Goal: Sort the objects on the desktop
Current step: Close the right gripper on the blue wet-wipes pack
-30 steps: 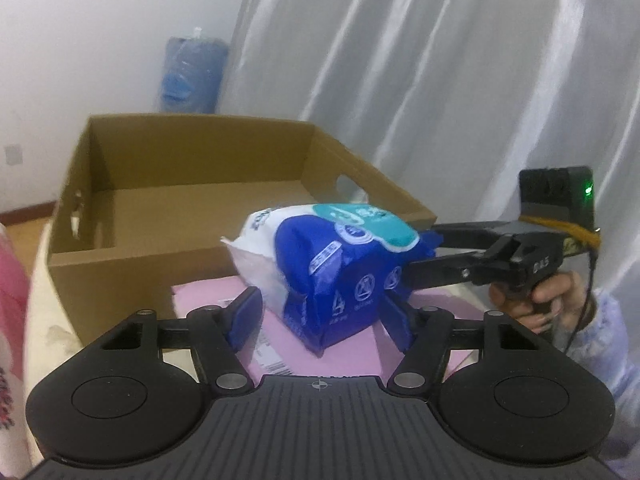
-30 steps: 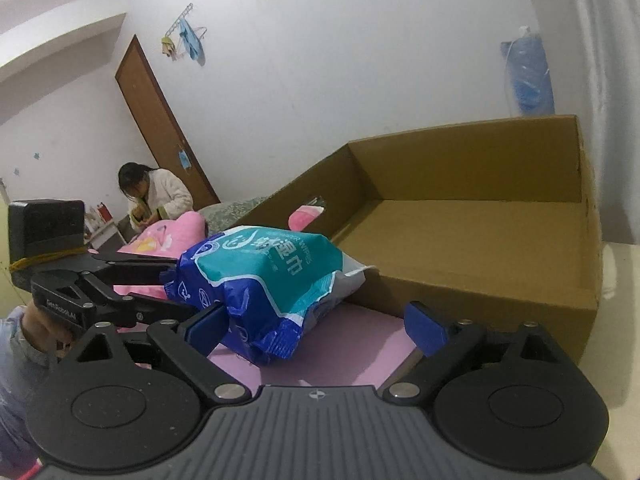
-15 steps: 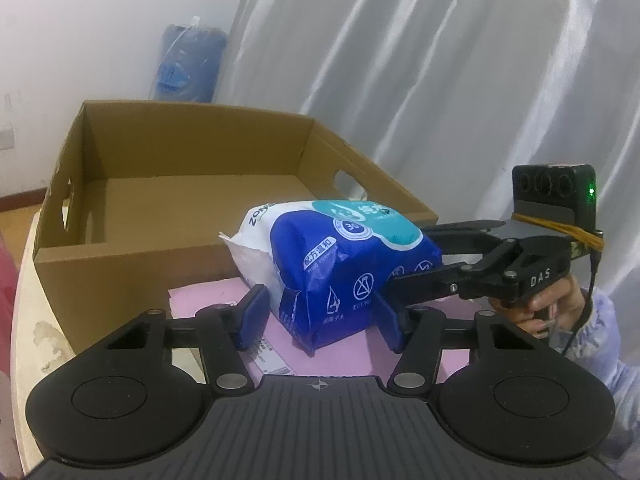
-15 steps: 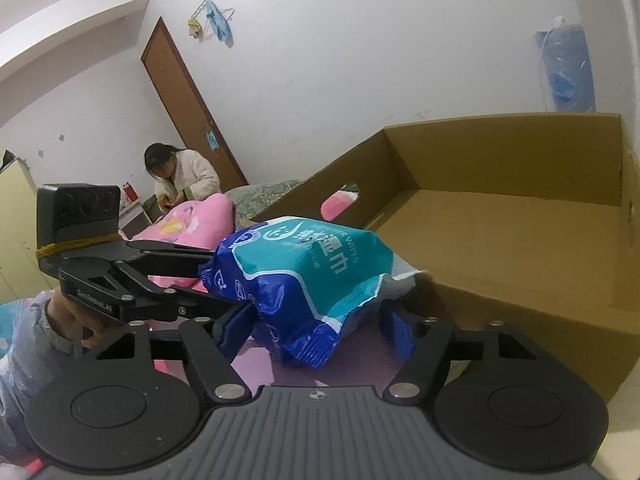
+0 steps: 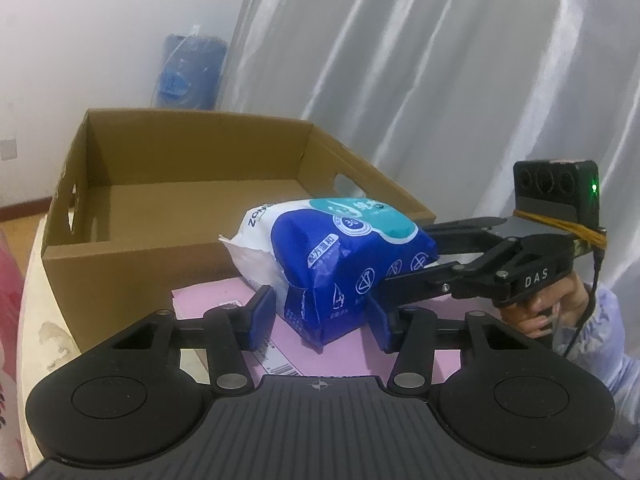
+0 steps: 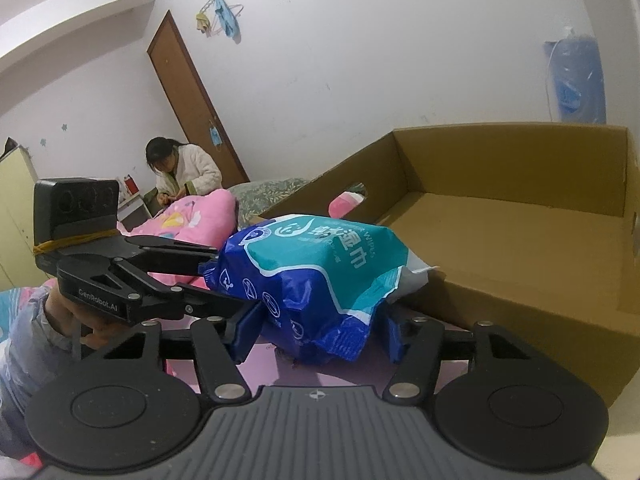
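A blue and teal wet-wipes pack [image 5: 340,256] is held between both grippers, just in front of the near wall of an open cardboard box [image 5: 132,256]. My left gripper [image 5: 320,316] is shut on the pack's near end, its blue pads pressing both sides. My right gripper [image 6: 316,330] is shut on the pack [image 6: 320,276] from the other side. In the left wrist view the right gripper's fingers [image 5: 416,284] reach in from the right. The box [image 6: 500,240] holds nothing that I can see.
A pink sheet [image 5: 208,300] with a printed label lies on the table under the pack. A blue water jug [image 5: 188,72] stands behind the box. A person [image 6: 180,172] sits beside pink bedding [image 6: 192,216] at the far left. White curtains [image 5: 440,80] hang at the right.
Both grippers have closed in on the wipes pack, the right one from wide open. The pack has shifted slightly toward the box wall.
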`<control>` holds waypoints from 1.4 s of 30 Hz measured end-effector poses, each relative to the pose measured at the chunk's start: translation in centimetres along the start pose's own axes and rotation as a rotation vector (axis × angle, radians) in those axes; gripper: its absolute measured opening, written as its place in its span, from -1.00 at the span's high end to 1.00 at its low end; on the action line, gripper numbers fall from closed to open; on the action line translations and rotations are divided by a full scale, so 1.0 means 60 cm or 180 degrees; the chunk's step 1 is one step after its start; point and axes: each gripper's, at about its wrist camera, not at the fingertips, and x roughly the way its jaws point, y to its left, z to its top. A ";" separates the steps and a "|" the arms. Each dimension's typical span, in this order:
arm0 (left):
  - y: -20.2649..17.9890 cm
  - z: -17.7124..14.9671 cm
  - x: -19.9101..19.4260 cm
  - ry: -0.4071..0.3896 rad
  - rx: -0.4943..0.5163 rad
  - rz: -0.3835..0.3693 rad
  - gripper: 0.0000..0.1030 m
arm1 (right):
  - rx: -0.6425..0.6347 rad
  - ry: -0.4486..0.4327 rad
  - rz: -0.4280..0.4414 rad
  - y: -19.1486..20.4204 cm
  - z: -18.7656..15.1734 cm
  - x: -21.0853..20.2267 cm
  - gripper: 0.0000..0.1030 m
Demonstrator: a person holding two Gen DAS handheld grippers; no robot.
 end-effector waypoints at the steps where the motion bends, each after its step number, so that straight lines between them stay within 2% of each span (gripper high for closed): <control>1: 0.000 0.000 0.000 0.0001 0.0005 0.0004 0.06 | -0.0012 -0.0005 -0.0006 0.001 0.001 0.000 -0.24; 18: -0.005 0.002 -0.004 -0.0122 0.0005 0.0046 0.08 | -0.0076 -0.0108 -0.0026 0.004 0.011 0.008 -0.24; 42: -0.011 0.022 -0.051 -0.0369 0.0090 0.0165 0.08 | -0.0252 -0.0228 0.0080 0.030 0.035 0.002 -0.24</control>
